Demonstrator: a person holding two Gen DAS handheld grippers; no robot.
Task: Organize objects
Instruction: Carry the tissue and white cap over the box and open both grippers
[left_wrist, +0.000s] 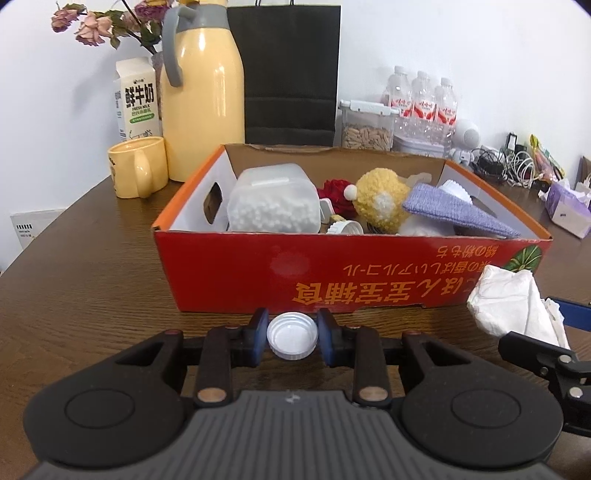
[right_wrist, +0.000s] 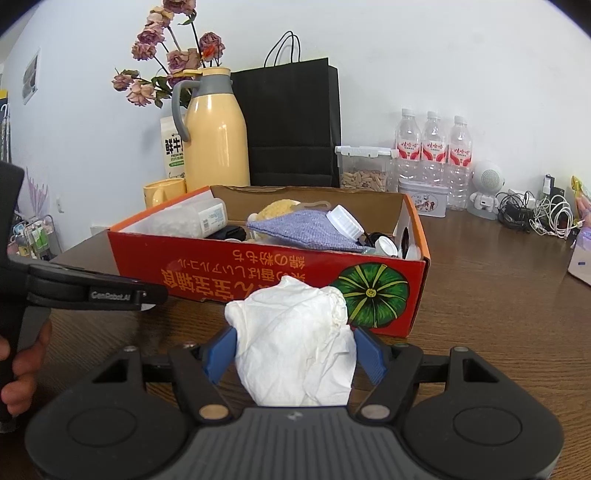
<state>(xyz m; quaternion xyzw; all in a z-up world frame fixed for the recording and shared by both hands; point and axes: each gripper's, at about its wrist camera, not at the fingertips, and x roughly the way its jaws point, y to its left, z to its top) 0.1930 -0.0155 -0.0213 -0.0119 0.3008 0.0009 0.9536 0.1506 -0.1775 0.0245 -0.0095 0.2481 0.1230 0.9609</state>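
Note:
A white bottle cap (left_wrist: 292, 335) lies open side up on the brown table just in front of the red cardboard box (left_wrist: 258, 266). My left gripper (left_wrist: 292, 319) is shut on it, one blue pad against each side. My right gripper (right_wrist: 295, 334) is shut on a crumpled white tissue (right_wrist: 291, 317) held before the box's pumpkin print (right_wrist: 373, 295). That tissue (left_wrist: 513, 302) also shows at the right of the left wrist view. The box holds a clear jar of white beads (left_wrist: 273, 206), a yellow knitted toy (left_wrist: 380, 199), a purple cloth (left_wrist: 450, 210) and small caps.
Behind the box stand a yellow thermos (left_wrist: 203, 92), yellow mug (left_wrist: 136, 166), milk carton (left_wrist: 136, 99), black paper bag (left_wrist: 291, 70), seed container (left_wrist: 365, 125) and water bottles (left_wrist: 421, 99). Cables (left_wrist: 513, 162) and a tissue pack (left_wrist: 569, 210) lie far right. A hand (right_wrist: 22, 369) grips the left tool.

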